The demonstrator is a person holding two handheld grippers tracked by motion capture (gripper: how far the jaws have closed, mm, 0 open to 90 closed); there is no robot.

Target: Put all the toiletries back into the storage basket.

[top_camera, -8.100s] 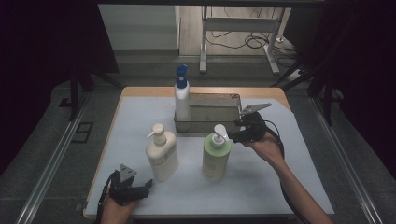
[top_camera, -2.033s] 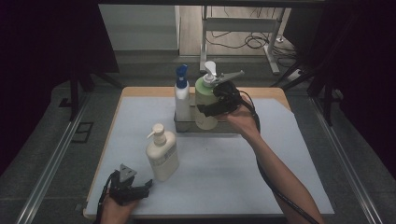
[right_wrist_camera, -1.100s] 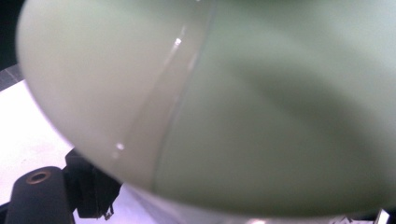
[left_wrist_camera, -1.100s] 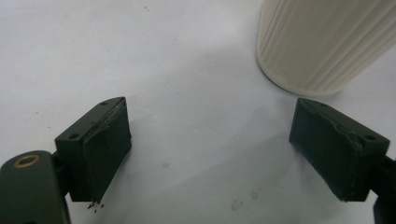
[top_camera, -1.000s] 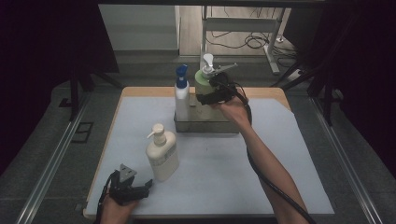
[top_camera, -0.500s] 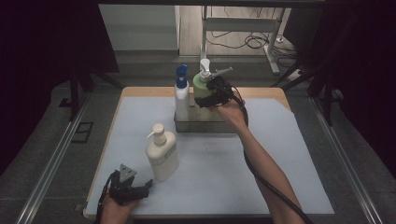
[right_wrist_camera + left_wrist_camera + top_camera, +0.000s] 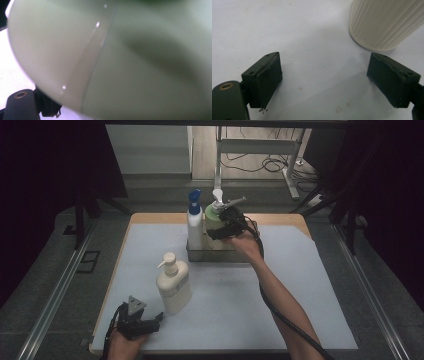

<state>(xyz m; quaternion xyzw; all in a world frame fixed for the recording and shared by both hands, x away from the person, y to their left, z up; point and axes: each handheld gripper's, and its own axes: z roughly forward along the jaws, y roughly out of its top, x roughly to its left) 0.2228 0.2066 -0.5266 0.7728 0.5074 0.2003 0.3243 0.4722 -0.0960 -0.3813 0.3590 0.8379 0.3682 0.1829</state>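
Just above the centre of the high view, the right tongs (image 7: pixel 218 224) gripped the pale green plastic pump bottle (image 7: pixel 216 220) by its body, holding it upright over the grey metal tray (image 7: pixel 220 255) beside the white blue-capped spray bottle (image 7: pixel 194 220), apparently to stand it inside. The bottle's base was hidden behind the tray wall (so whether it had touched down I could not tell), while the left tongs (image 7: pixel 334 82) rested released on the white surface (image 7: pixel 287 30) at lower left, near the cream ribbed pump bottle (image 7: pixel 384 22).

Black two-jawed tools (image 7: pixel 137 324), brass-ringed screw holes, grey triangular top plate, trailing black cable.

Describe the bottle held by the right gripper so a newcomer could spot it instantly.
Find the grey metal tray at the table's far edge. The pale green pump bottle is there, beside a slim white, blue-capped bottle and clamped by the right gripper. Only it is green.
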